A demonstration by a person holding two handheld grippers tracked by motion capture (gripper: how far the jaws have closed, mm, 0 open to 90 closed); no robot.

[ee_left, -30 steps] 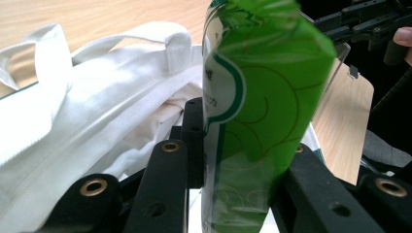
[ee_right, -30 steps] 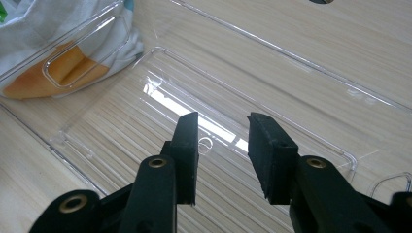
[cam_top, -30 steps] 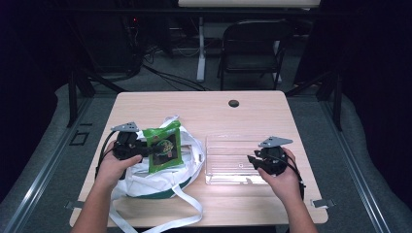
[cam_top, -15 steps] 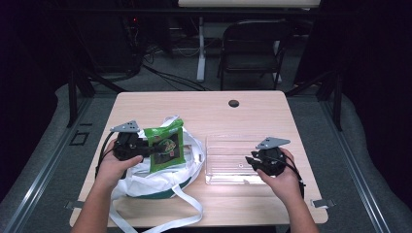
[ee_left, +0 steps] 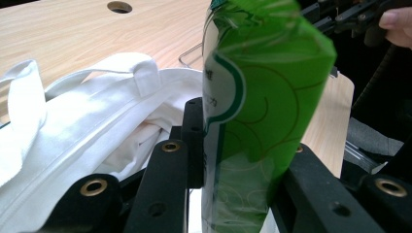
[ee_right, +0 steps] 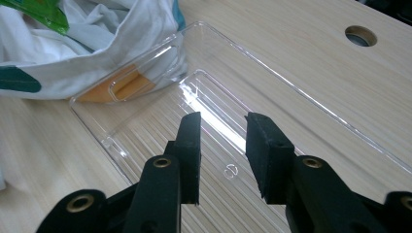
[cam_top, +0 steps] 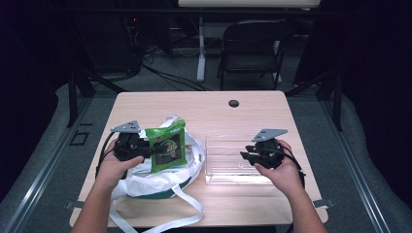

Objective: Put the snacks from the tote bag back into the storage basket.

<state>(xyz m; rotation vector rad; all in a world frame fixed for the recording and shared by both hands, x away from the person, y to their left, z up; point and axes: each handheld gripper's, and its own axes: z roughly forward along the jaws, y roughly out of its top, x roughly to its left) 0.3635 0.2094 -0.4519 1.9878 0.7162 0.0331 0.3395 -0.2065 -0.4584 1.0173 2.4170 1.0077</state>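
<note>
My left hand-held gripper holds the green packet upright above the white bag, at 9 o'clock on the surface. My right hand-held gripper, jaws narrowly apart around nothing, hovers over the empty clear tray at 3 o'clock.

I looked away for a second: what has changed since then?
The right gripper rose slightly above the clear tray, its empty jaws closing a little. The left gripper kept its grip on the green packet over the white bag.
</note>
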